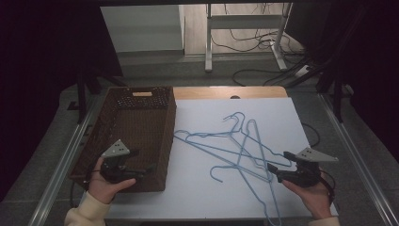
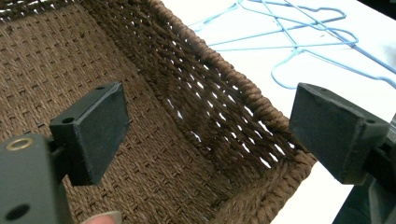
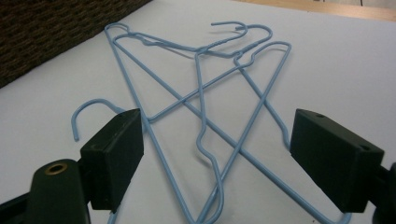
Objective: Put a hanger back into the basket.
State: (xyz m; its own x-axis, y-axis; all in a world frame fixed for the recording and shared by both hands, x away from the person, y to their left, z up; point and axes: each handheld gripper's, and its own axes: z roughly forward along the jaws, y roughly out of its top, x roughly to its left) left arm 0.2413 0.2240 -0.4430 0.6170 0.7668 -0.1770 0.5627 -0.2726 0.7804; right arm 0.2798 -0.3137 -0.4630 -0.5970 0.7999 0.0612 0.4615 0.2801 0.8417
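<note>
Blue wire hangers [image 1: 240,146] lie in a tangled, overlapping pile on the white table [image 1: 282,113], right of the brown wicker basket [image 1: 136,136]. The right gripper [image 1: 277,172] sits at the near right edge of the pile, jaws pointing left toward it. In the right gripper view the jaws stand wide apart with nothing pressed between the pads; hanger wires [image 3: 205,107] cross the table just ahead and run under the gap. Right gripper is released, holding nothing.

The nearest hanger's long side runs roughly away from the person, hook end [image 3: 88,109] curling near the left jaw in that view. Hooks of the others point to the far side of the table.

The left gripper [image 1: 146,169] hovers over the near end of the basket, well apart from the hangers. Its jaws are also spread, nothing in them; the left gripper view looks down into the basket [image 2: 140,154].

Basket looks empty as far as visible: bare woven floor and walls.

Judgement: right hand is much nearer, so the likely next move is a short reach left and down onto a wire.
</note>
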